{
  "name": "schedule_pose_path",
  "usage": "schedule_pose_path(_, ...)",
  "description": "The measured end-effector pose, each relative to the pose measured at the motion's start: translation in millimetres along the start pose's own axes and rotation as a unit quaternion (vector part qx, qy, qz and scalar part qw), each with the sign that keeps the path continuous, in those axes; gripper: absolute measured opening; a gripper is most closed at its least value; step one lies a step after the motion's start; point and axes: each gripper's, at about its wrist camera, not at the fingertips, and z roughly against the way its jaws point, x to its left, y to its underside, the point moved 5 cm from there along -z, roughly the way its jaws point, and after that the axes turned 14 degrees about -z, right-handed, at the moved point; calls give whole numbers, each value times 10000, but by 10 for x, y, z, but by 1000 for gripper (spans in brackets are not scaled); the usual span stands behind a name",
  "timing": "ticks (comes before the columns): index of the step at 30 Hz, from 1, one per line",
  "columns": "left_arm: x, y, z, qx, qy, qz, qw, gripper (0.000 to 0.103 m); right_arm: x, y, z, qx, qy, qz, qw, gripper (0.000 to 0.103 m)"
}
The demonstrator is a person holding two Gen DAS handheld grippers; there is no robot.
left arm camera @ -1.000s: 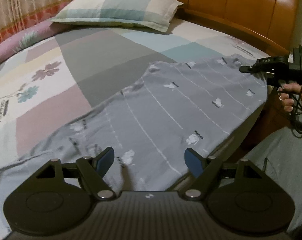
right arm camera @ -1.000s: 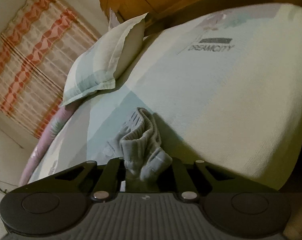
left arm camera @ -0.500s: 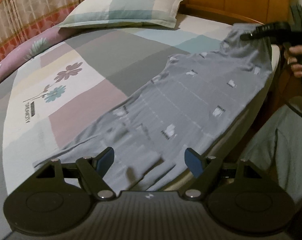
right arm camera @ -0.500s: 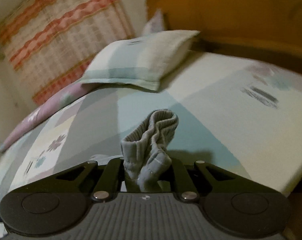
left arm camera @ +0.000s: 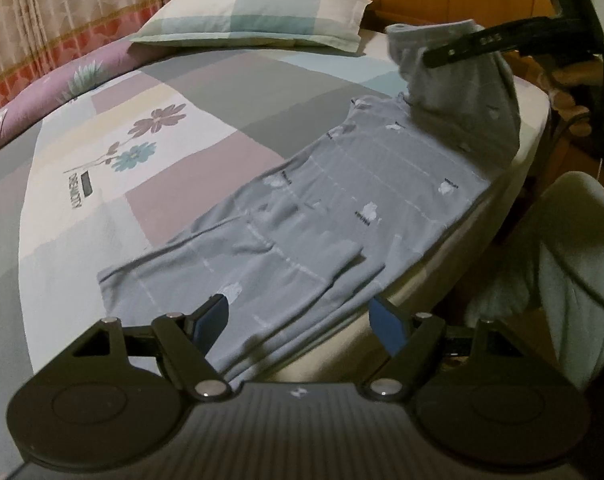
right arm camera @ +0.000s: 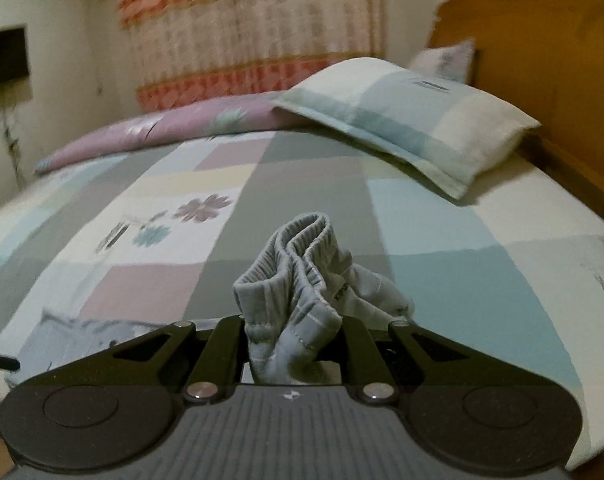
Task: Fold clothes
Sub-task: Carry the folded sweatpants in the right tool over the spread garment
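My right tongs [right arm camera: 293,344] are clamped on the waistband of the grey trousers [left arm camera: 322,216] — lifted off the bed [left arm camera: 101,160]. The trousers lie lengthwise along the near bed edge, legs toward my left tongs [left arm camera: 297,320] — jaws apart, empty.

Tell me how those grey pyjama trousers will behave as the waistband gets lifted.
Probably floppy: the grey trousers sag from the right gripper while the rest lies on the bed. Likely light: a bunched waistband pinch lifts them. The trailing legs may wrinkle.
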Motion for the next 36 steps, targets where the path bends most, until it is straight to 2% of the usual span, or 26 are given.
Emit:
schedule_pose_path(6,98,121,99,-123,137,73,9998,80,527,131,-146,213,-102,577,9981,13)
schedule_pose_path(16,167,239,214,-356,372,-106,9986,83,1329,324,-235,458,-469,1249,9900,13)
schedule_pose_path(29,496,286,201,-282,222,-390,9986,83,1981,475,-360,585,-534,1576,9843,13)
schedule_pose_path(36,650,405,229,-155,67,-319,9993,83,2329,611,-384,317,-273,2097,9769,14)
